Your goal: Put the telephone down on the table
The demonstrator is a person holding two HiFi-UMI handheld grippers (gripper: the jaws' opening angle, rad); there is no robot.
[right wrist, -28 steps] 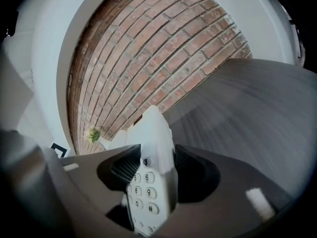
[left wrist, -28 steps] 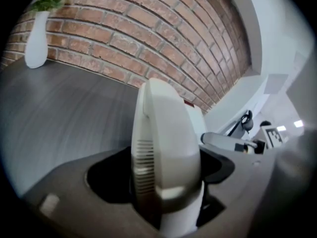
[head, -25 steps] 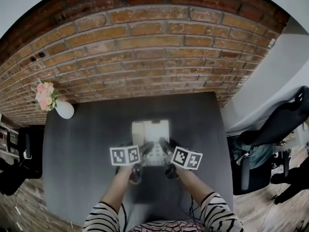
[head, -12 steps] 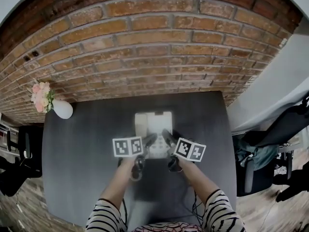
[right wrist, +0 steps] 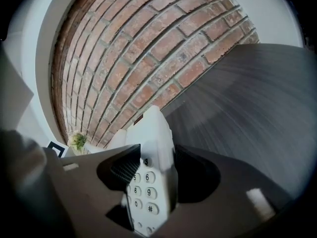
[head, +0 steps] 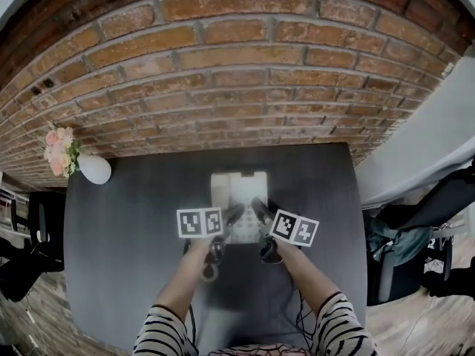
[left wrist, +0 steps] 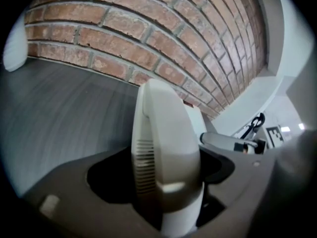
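Against a brick wall [head: 223, 73], the dark table [head: 126, 228] bears a vase [head: 95, 169].

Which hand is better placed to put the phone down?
Neither alone, probably: the left tool grips the white plastic telephone at its handset, the right tool at its keypad. Both should lower it onto the dark grey table.

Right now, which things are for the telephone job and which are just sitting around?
For the job: telephone, left hand-held gripper and right hand-held gripper both clamped on it, table.
Just sitting around: white vase of pink flowers, brick wall, dark chair.
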